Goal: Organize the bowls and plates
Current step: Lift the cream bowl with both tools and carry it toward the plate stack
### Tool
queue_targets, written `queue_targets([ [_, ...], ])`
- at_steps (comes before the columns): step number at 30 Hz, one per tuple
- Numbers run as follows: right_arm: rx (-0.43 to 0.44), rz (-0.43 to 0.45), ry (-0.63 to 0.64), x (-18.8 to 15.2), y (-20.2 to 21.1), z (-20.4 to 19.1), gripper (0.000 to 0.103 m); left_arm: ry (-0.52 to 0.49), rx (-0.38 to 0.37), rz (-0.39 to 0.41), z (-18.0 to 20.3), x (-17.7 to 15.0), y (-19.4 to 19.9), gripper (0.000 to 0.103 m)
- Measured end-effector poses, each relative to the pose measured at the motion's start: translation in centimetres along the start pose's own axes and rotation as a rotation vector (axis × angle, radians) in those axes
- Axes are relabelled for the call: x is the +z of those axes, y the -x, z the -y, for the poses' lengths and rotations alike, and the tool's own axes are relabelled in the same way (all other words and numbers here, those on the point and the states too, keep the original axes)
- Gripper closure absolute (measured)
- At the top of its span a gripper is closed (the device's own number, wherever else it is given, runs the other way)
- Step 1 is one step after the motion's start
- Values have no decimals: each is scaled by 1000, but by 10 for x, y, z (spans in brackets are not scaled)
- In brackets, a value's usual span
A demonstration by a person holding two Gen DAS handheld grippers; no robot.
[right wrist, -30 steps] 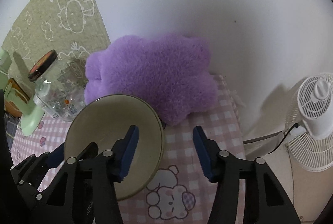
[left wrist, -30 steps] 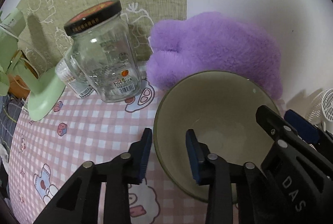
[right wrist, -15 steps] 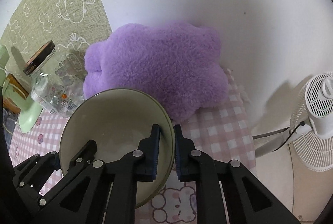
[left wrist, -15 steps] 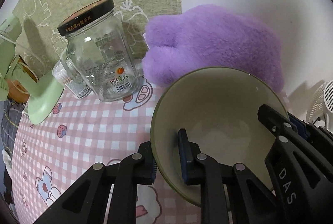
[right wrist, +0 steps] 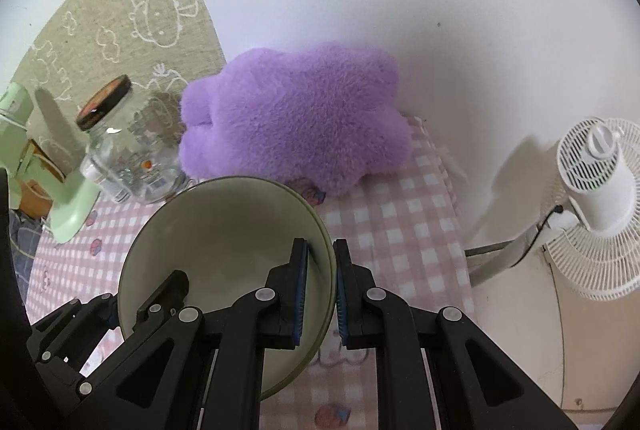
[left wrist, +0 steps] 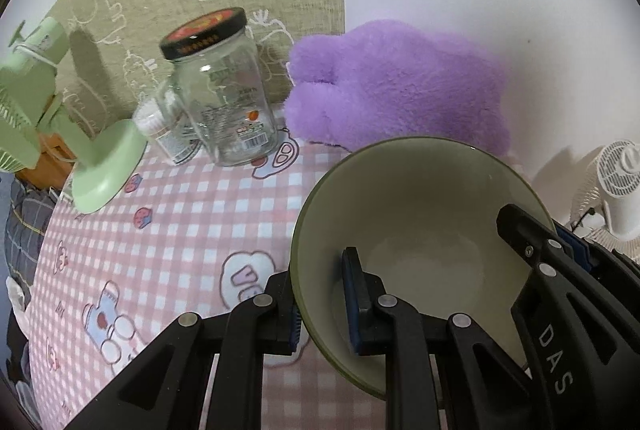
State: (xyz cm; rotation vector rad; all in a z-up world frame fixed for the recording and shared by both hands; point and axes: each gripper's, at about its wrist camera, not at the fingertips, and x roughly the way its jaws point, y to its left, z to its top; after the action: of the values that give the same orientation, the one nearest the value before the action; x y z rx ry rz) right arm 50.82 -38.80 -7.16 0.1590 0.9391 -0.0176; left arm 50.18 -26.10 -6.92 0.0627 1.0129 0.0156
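An olive-green bowl point(left wrist: 420, 198) is held above the pink checked tablecloth point(left wrist: 180, 222). My left gripper point(left wrist: 324, 294) is shut on the bowl's near-left rim, one finger inside and one outside. My right gripper point(right wrist: 320, 270) is shut on the bowl's point(right wrist: 224, 230) right rim in the same way. The bowl is empty and tilted slightly. The right gripper's black body shows at the right of the left wrist view.
A purple plush cushion point(right wrist: 296, 122) leans on the white wall behind the bowl. A glass jar with a black lid point(left wrist: 224, 90) and a green desk fan point(left wrist: 80, 158) stand at the left. A white fan point(right wrist: 596, 210) stands off the table's right edge.
Both grippers closed on the bowl's rim, left side and right side. The bowl has since risen and come closer to both cameras.
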Motion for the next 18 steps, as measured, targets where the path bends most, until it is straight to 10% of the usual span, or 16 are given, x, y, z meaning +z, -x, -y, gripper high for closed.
queue_targets([
  [18,-18,59,-23,-31,106,-33,87,18,-36,83,-38,-36,95,88],
])
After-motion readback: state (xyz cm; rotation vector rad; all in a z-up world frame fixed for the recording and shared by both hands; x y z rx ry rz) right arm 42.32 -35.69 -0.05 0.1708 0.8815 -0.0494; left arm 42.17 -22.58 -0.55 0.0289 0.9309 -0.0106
